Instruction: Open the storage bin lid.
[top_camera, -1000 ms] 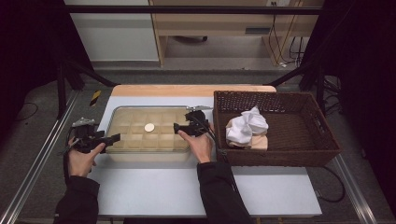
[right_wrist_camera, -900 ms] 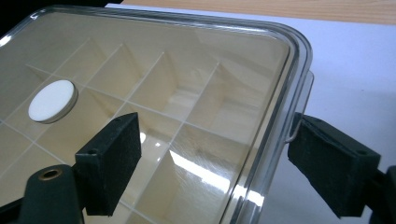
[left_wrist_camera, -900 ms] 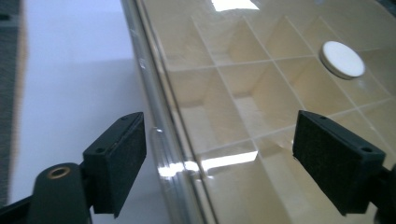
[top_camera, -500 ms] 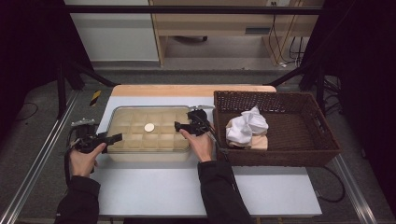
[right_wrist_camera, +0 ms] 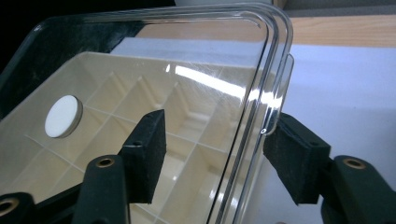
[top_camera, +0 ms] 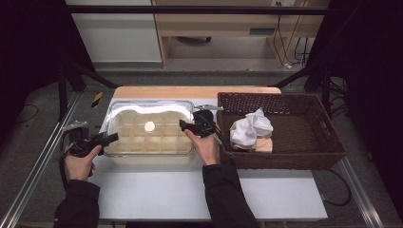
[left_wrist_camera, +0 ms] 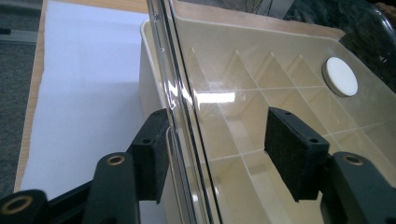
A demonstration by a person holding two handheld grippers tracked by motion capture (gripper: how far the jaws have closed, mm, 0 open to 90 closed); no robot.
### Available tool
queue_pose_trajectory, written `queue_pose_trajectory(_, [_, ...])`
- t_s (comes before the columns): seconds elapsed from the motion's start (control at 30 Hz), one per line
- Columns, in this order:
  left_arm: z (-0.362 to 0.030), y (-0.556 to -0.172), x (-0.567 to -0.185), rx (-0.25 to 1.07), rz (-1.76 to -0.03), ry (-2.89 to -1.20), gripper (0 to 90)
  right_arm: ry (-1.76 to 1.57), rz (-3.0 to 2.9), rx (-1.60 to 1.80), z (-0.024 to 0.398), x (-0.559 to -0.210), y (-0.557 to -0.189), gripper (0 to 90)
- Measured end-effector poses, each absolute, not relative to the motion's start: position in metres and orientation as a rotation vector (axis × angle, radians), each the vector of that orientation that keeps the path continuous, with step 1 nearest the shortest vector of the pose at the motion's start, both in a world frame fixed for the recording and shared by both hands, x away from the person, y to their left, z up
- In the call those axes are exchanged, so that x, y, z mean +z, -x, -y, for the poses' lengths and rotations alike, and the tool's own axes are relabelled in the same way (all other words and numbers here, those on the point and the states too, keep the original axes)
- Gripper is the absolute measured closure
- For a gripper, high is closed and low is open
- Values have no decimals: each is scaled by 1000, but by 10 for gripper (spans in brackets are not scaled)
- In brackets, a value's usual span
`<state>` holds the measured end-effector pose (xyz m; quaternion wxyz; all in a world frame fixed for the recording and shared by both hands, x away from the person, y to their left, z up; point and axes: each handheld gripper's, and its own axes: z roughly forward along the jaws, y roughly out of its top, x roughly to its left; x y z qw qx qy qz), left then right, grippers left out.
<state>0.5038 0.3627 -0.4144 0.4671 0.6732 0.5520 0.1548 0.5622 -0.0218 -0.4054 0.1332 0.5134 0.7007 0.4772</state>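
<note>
My left claw (left_wrist_camera: pixel 210 154) straddles the left edge of the clear lid (left_wrist_camera: pixel 187 98). One pad (left_wrist_camera: pixel 154 158) sits outside, close against the rim or just touching it, and the other pad (left_wrist_camera: pixel 292 156) hangs over the top of the lid, well apart from it. The jaws have just been closing with the edge between them, but they do not pinch it yet. My right claw (right_wrist_camera: pixel 212 156) mirrors this on the lid's right edge (right_wrist_camera: pixel 273 84). Its inner pad (right_wrist_camera: pixel 147 154) is over the lid's top, its outer pad (right_wrist_camera: pixel 294 163) is just beyond the rim, and a gap shows on both sides. These jaws have also been closing on the edge and are still apart.

Past the pads, the lid lies over a cream divided tray (top_camera: pixel 147 142) with a small white disc (top_camera: pixel 149 126) in one cell. Seen from above, the lid's long axis runs from my left claw (top_camera: pixel 107 138) straight across to my right claw (top_camera: pixel 187 126), so each hand has its own short end directly ahead and neither is nearer. I judge the next move depends on closing both pairs squarely on those rims and then raising both ends level.

Beyond my right hand (top_camera: pixel 206 147) stands a dark wicker basket (top_camera: pixel 328 142) holding a white cloth (top_camera: pixel 249 126). All of this rests on the white table (top_camera: pixel 214 190).
</note>
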Motion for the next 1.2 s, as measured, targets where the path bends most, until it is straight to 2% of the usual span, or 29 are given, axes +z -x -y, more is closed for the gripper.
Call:
queue_pose_trajectory(0.6, [-369,-480,-398,435,-1272,-1608,527,-1439,-2028,1514,32,-374,-534,525])
queue_pose_trajectory(0.73, [-371,-474,-396,436,-1249,-1607,548,-1420,-2018,1541,36,-367,-525,574])
queue_pose_trajectory(0.97, [-367,-463,-390,435,-1206,-1601,553,-1378,-1996,1593,48,-356,-505,655])
queue_pose_trajectory(1.2, [-358,-451,-384,452,-1171,-1612,550,-1349,-2005,1618,61,-350,-486,675])
